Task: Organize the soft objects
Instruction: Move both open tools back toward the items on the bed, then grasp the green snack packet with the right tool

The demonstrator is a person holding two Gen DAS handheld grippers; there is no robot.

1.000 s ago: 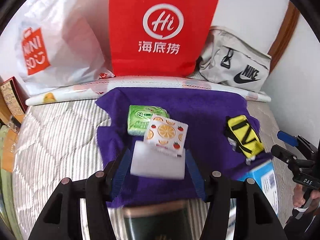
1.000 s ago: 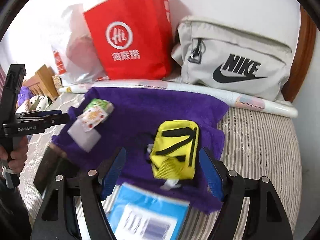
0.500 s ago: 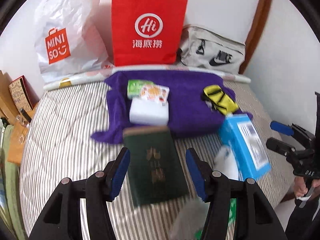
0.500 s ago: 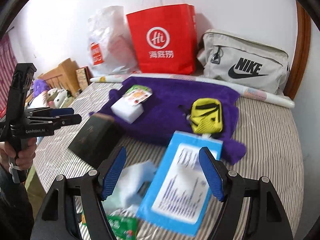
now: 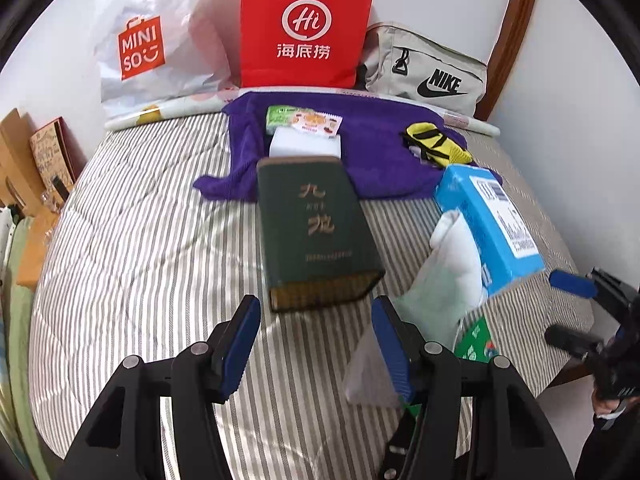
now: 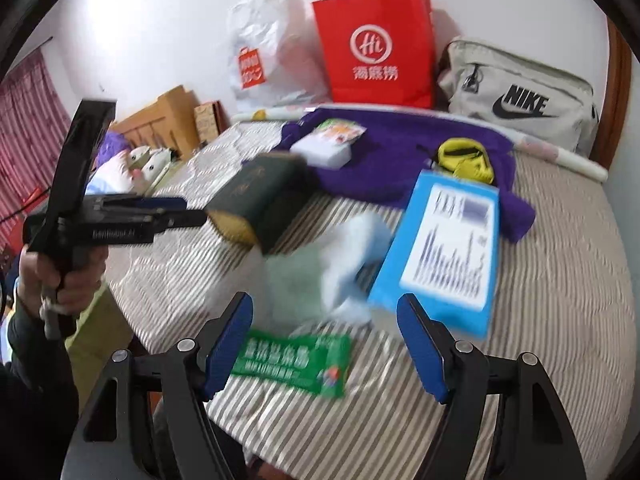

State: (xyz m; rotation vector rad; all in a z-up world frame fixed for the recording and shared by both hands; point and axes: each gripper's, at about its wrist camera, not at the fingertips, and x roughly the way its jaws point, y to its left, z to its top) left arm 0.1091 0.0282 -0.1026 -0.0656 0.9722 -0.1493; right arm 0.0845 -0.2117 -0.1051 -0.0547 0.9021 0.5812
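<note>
From the left wrist, the left gripper (image 5: 314,344) hangs over the striped bed (image 5: 140,264) with its jaws partly apart and nothing between them. Just beyond them lies a green box (image 5: 316,236), its far end touching a white sponge (image 5: 306,146) on the purple towel (image 5: 380,136). Two small tissue packs (image 5: 304,122) lie at the sponge's far edge. A yellow pouch (image 5: 438,146) sits on the towel's right part, and just nearer is a blue box (image 5: 490,220) with a pale sock (image 5: 452,268) leaning on its left side. A green packet (image 5: 478,340) peeks out beside the right jaw. Along the wall stand a white bag (image 5: 160,44), a red bag (image 5: 306,28) and a grey bag (image 5: 428,72). The right gripper (image 5: 576,308) shows at the right edge. From the right wrist, blurred, the right gripper (image 6: 324,344) has its jaws wide and empty above the green packet (image 6: 296,360), which lies flat on the bed (image 6: 560,320) between them. The sock (image 6: 320,264) lies just beyond, touching the blue box (image 6: 444,248); the green box (image 6: 260,200) is to its left. The towel (image 6: 400,160) carries the sponge (image 6: 322,150) and pouch (image 6: 466,158) further back. At left a hand (image 6: 60,276) holds the left gripper (image 6: 176,212), jaws slightly parted.
</note>
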